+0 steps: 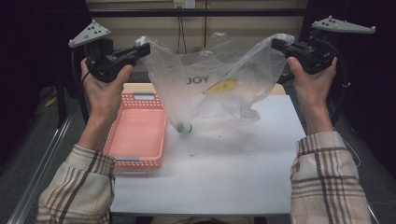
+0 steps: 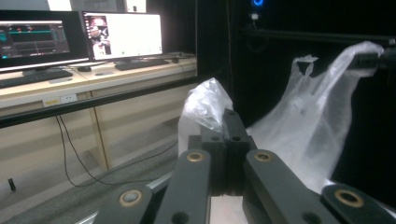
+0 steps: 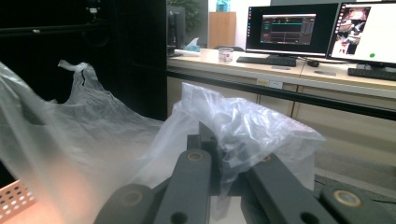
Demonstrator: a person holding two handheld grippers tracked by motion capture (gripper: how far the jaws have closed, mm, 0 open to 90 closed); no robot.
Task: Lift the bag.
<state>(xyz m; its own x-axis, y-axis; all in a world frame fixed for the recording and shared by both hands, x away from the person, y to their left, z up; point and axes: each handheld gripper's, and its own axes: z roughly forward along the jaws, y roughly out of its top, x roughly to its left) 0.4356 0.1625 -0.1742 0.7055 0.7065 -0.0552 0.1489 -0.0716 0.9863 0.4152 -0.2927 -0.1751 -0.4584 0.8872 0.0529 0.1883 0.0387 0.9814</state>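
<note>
A clear plastic bag [image 1: 212, 88] is held stretched above the worktop [image 1: 224, 163] between two claws. The left claw [image 1: 142, 49] is closed on the bag's left edge; the right claw [image 1: 278, 44] is closed on its right edge. Both jaw pairs are seen pinching film in the gripper views. A yellow item [image 1: 223, 86] and a green ball [image 1: 183, 127] are seen inside. A pink basket [image 1: 137, 135] lies below left.

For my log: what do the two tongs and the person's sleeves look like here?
Both the left tongs and right tongs are black, each topped by a grey three-cornered plate with small holes and trailing a black cable. Brass-coloured pivot pins show on the linkages. The sleeves are cream plaid flannel with brown lines.
</note>
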